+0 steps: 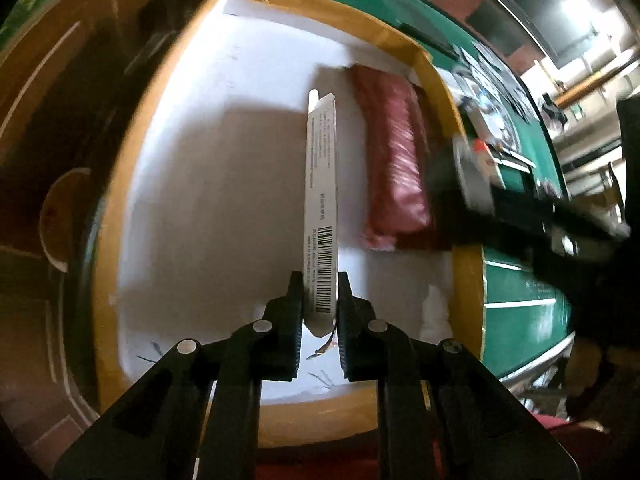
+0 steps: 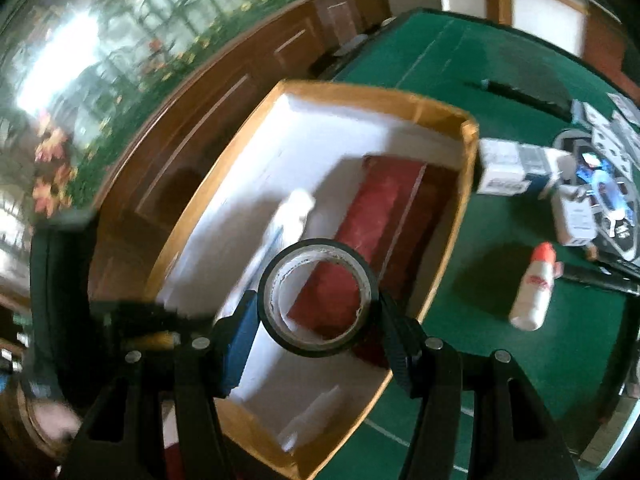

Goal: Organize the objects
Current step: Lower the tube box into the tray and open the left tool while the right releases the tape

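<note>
While both grippers hang over the open cardboard box point(image 1: 436, 80), each carries something meant for it. In the left wrist view, the left gripper point(image 1: 318, 312) is clamped on the lower end of a flat white packet point(image 1: 321, 200) with a barcode, held edge-on so it stands up the middle of the frame above the box's white floor. Held thin side down like that, it could probably slip in beside the long red package point(image 1: 394, 160) lying along the box's right wall, rather than land flat and use up floor.

In the right wrist view, the right gripper point(image 2: 318, 312) grips a roll of black tape point(image 2: 318, 298) across its outer rim, one finger on each side, with the hole facing the camera. It hovers over the near part of the box point(image 2: 466, 152), at the centre of the frame, and the red package point(image 2: 376, 208) shows beyond and through its hole. The white packet point(image 2: 294, 212) appears blurred just upper left of the roll.

Outside the box, on the green table point(image 2: 440, 60) at the right of that frame, a white bottle with an orange-red cap point(image 2: 534, 288) lies on its side, a white and blue carton point(image 2: 516, 170) sits just beside the box's far corner, and smaller printed items cluster at the far right edge. These look like what remains to gather, so the sorting seems partly done.
</note>
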### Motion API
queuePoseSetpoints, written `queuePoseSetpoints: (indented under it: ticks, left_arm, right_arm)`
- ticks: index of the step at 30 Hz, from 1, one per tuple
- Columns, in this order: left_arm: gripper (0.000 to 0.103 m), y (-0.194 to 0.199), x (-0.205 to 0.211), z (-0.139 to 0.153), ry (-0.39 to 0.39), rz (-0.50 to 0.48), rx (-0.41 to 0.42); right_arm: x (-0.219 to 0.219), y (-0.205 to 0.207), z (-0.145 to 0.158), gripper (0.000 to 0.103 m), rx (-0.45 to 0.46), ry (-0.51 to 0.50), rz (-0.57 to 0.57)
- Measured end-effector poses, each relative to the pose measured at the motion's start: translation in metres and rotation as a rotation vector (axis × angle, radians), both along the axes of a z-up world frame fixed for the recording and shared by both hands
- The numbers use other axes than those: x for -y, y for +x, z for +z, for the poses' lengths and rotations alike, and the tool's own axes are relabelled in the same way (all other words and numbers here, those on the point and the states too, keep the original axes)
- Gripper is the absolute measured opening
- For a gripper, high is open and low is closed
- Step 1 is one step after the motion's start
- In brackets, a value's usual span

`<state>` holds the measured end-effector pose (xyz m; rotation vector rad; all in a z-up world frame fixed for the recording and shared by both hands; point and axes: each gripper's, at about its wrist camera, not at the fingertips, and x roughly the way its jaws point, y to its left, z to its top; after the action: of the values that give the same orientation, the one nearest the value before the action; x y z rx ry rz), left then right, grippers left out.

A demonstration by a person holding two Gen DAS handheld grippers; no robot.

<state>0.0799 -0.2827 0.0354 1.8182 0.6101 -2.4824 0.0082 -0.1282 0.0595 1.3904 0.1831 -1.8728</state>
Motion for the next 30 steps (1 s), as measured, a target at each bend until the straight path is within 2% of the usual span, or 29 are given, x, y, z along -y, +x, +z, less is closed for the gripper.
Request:
queuePoseSetpoints:
  ticks: [6,13,21,30]
  left_arm:
    - [0.014,-0.001,0.016,0.003,0.005,0.029,-0.007]
    - [0.014,-0.016,0.018,0.002,-0.001,0.009,-0.011]
    - [0.014,-0.057,0.005,0.002,-0.024,-0.067,-0.016]
    - [0.014,-0.076,-0.013,0.000,-0.028,-0.141,-0.018]
  right_arm:
    - [0.014,0.032,-0.024,0.058,0.054,0.035,0.138]
    - [0.022,0.045,-0.042,0.058,0.078,0.074,0.201]
    - [0.024,0.059,-0.044,0.058,-0.028,0.157,0.244]
    - [0.023,0.061,-0.045,0.058,-0.039,0.148,0.233]
